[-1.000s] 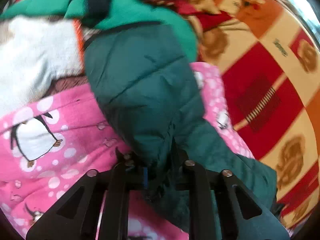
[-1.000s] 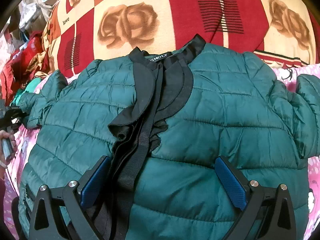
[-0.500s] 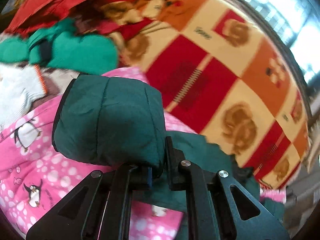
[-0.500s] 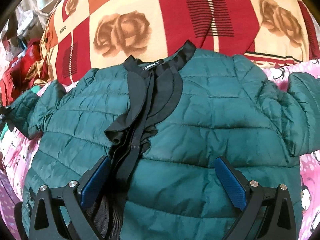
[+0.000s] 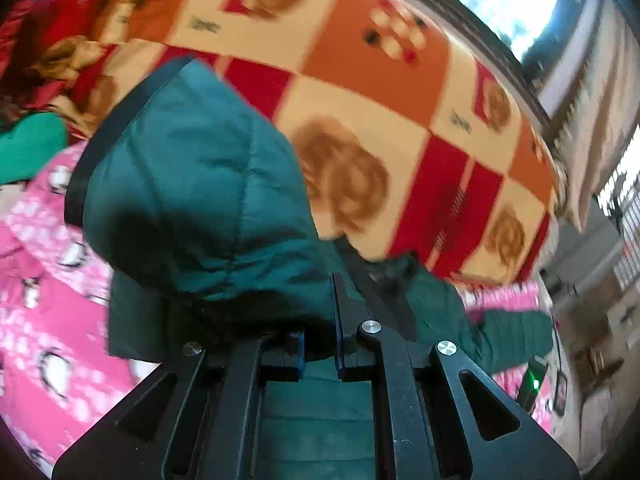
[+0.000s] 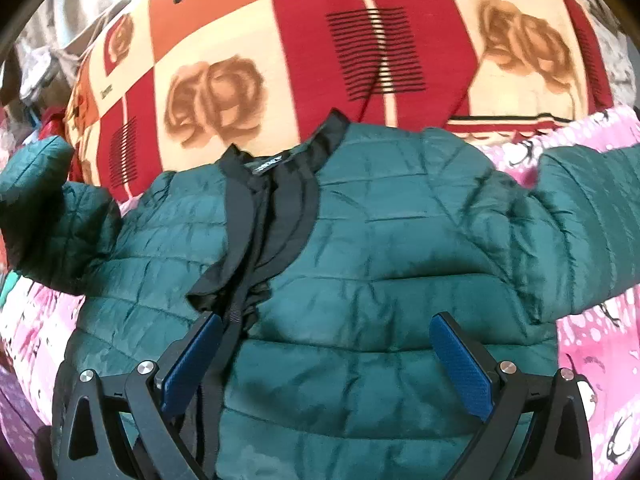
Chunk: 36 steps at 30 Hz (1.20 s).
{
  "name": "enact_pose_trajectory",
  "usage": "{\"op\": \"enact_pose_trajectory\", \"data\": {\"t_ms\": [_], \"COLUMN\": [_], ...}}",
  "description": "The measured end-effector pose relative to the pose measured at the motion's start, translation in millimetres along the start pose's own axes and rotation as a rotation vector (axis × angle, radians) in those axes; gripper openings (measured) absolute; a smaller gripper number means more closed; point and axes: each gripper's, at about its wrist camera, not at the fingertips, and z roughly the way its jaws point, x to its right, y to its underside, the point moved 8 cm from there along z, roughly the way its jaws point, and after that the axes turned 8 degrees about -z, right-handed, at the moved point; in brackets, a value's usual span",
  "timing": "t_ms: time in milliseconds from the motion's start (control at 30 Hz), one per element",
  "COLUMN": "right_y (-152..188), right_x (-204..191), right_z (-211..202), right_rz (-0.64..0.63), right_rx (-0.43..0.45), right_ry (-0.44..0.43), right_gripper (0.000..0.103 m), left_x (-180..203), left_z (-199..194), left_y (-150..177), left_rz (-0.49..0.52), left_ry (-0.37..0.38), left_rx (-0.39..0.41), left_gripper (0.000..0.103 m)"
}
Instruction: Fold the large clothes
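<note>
**A:** Where do you stand with the dark green quilted puffer jacket (image 6: 384, 280)?

**B:** It lies face up, front open, on the pink penguin-print fleece sheet (image 6: 596, 332), its black collar (image 6: 280, 168) toward the red, orange and cream rose-patterned blanket (image 6: 320, 48). You are on the sleeve fold. Your left gripper (image 5: 320, 344) is clamped tight on the cuff end of one green padded sleeve (image 5: 200, 184), which bulges up off the sheet just beyond the jaws, black cuff edge showing. The view is blurred, so exactly how much cloth is pinched is hard to say.

**A:** And your right gripper (image 6: 326, 344)?

**B:** Its jaws stand wide, blue pads (image 6: 460, 364) spread over the chest of the jacket, gripping nothing. Whether the fingertips press on the quilting, I cannot tell.

**A:** What does the next move call for?

**B:** In my judgement, you carry that sleeve across the chest and lay it flat along the body before letting go, keeping the cuff from curling under. The padding is springy, so expect it to puff back; your right gripper looks well placed to steady the torso. The other sleeve (image 6: 588, 216) lies out to the side, not yet folded.
</note>
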Motion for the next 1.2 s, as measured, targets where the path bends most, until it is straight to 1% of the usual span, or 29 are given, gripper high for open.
{"op": "enact_pose_trajectory", "data": {"t_ms": [133,233,367,467,533,567,633,733,767,800,833,867,900,967,1000,1067,1133,1200], "right_y": [1,0,1,2,2,3,3,4,4,4,4,4,4,5,4,4,2,-1], "right_x": [10,21,37,48,50,51,53,55,56,58,60,62,64,69,71,78,82,83], "right_z": [0,-1,-6,-11,-10,-10,-9,-8,-8,-9,-10,-12,-13,-16,-17,-23,-28,-35], "right_rz": [0.022,0.063,0.14,0.21,0.226,0.229,0.234,0.243,0.246,0.25,0.258,0.263,0.269,0.281,0.286,0.304,0.318,0.324], "right_rx": [-0.01,-0.017,-0.015,-0.012,-0.018,-0.022,-0.024,-0.03,-0.029,-0.026,-0.023,-0.02,-0.017,-0.01,-0.008,0.01,0.03,0.061], "right_ry": [0.015,0.01,-0.01,-0.039,-0.05,-0.047,-0.043,-0.045,-0.045,-0.045,-0.042,-0.042,-0.042,-0.038,-0.036,-0.021,-0.011,-0.014], "right_gripper": [0.103,0.103,0.103,0.103,0.103,0.103,0.103,0.103,0.103,0.103,0.103,0.103,0.103,0.103,0.103,0.103,0.103,0.103], "left_x": [32,49,64,66,66,66,66,66,68,70,71,73,77,82,84,80,69,53], "left_z": [37,61,100,123,135,138,139,136,135,133,129,123,118,104,94,76,60,46], "left_y": [33,60,98,124,137,141,141,142,143,142,142,141,141,138,137,129,119,108], "left_rz": [0.03,0.053,0.094,0.11,0.111,0.117,0.128,0.115,0.106,0.098,0.091,0.084,0.083,0.104,0.13,0.176,0.212,0.227], "left_ry": [0.029,0.037,0.016,-0.005,-0.014,-0.02,-0.03,-0.028,-0.015,0.008,0.03,0.053,0.069,0.082,0.069,0.038,-0.003,-0.048], "left_rx": [-0.092,-0.151,-0.228,-0.288,-0.313,-0.313,-0.296,-0.31,-0.322,-0.336,-0.348,-0.361,-0.363,-0.347,-0.329,-0.285,-0.245,-0.207], "left_gripper": [0.009,0.009,0.009,0.009,0.009,0.009,0.009,0.011,0.014,0.023,0.029,0.044,0.055,0.064,0.067,0.069,0.069,0.069]}}
